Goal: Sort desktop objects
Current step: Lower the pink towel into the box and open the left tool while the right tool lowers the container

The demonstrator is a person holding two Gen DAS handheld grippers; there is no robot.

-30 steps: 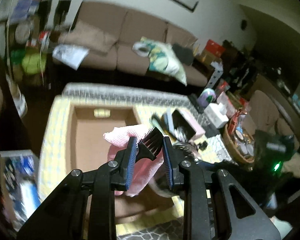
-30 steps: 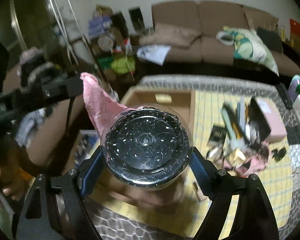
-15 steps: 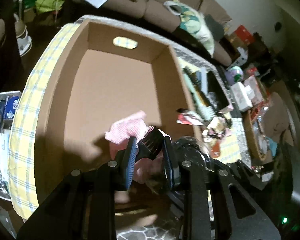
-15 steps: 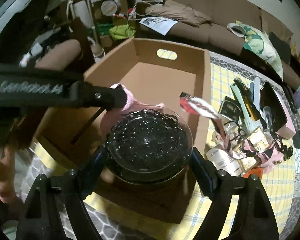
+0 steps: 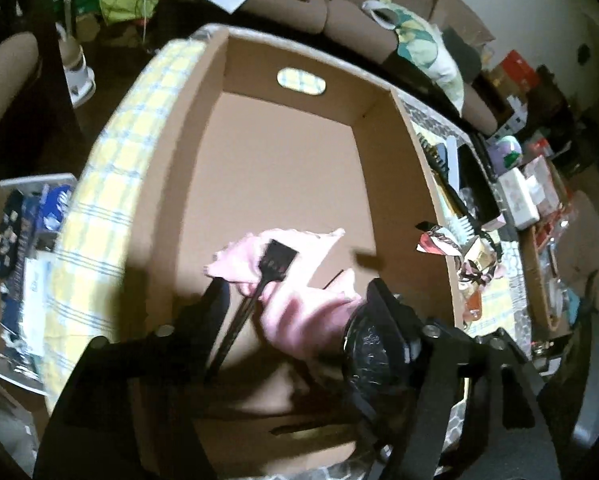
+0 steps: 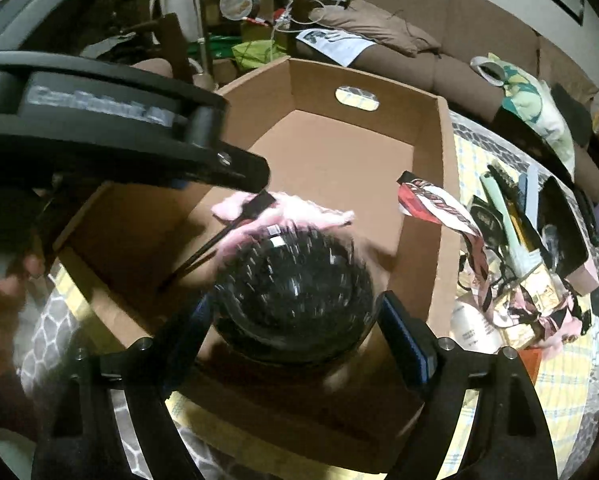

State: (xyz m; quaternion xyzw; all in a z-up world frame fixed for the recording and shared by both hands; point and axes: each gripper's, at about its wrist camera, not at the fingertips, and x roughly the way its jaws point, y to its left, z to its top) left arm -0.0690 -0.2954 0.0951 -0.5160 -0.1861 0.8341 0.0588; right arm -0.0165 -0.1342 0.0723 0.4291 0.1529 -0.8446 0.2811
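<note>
An open cardboard box (image 5: 411, 184) (image 6: 447, 208) stands on a yellow checked cloth. My left gripper (image 5: 295, 296) is open over the box; a black brush (image 5: 275, 264) and a pink cloth (image 5: 311, 312) fall free between its fingers into the box. They also show in the right wrist view as the black brush (image 6: 259, 204) and pink cloth (image 6: 311, 212). My right gripper (image 6: 295, 312) is spread wide just over the box's near end, with a round dark glass bowl (image 6: 291, 300) between its fingers. The bowl is blurred, and contact with the pads is unclear.
Right of the box lie several small items on the cloth: combs, a brush (image 6: 503, 216), a black tray (image 6: 559, 224), ribbons and packets (image 6: 519, 304). A brown sofa (image 6: 439, 40) with a cushion is behind. A tray of items (image 5: 23, 264) sits left of the table.
My left gripper has opened and let go of the black brush and pink cloth, which drop into the box. Both grippers moved forward and down over the box.
</note>
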